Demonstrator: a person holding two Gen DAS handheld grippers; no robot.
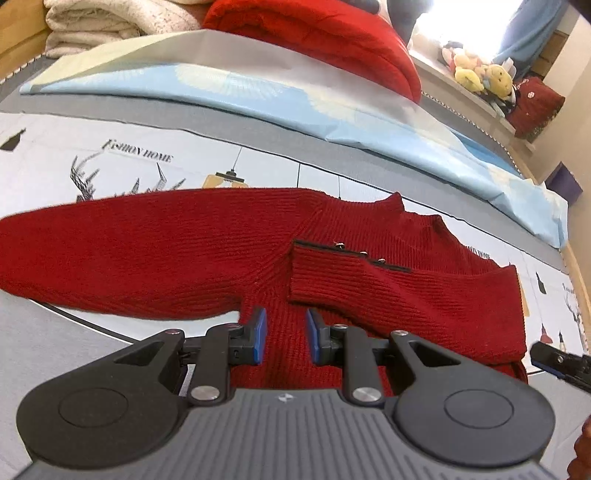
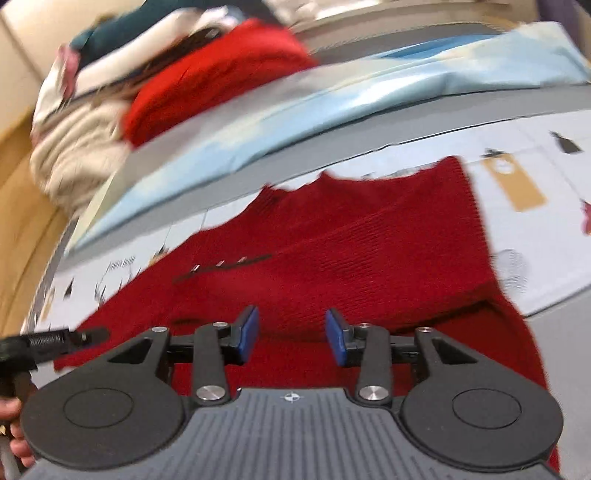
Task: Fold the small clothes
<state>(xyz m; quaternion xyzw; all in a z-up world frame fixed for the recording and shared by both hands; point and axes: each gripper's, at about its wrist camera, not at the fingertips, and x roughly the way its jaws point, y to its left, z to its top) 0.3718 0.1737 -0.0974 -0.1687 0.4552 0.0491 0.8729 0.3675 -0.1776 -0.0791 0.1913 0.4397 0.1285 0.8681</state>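
Note:
A dark red knit sweater (image 1: 229, 251) lies flat on a printed white sheet (image 1: 129, 155). Its left sleeve stretches out to the left. Its right sleeve (image 1: 354, 280) is folded across the chest, its buttoned cuff near the middle. My left gripper (image 1: 283, 338) is open and empty above the sweater's lower body. The sweater shows blurred in the right wrist view (image 2: 351, 251). My right gripper (image 2: 291, 334) is open and empty above the lower hem. The tip of the right gripper (image 1: 557, 360) shows at the right edge of the left wrist view, and the left gripper (image 2: 48, 345) at the left edge of the right wrist view.
A folded light blue sheet (image 1: 258, 96) lies beyond the sweater. A bright red garment (image 1: 325, 37) and cream blankets (image 1: 110, 22) are piled behind it. Plush toys (image 1: 480, 74) sit on a sill at the far right. A wooden bed frame (image 2: 22, 229) runs along the left.

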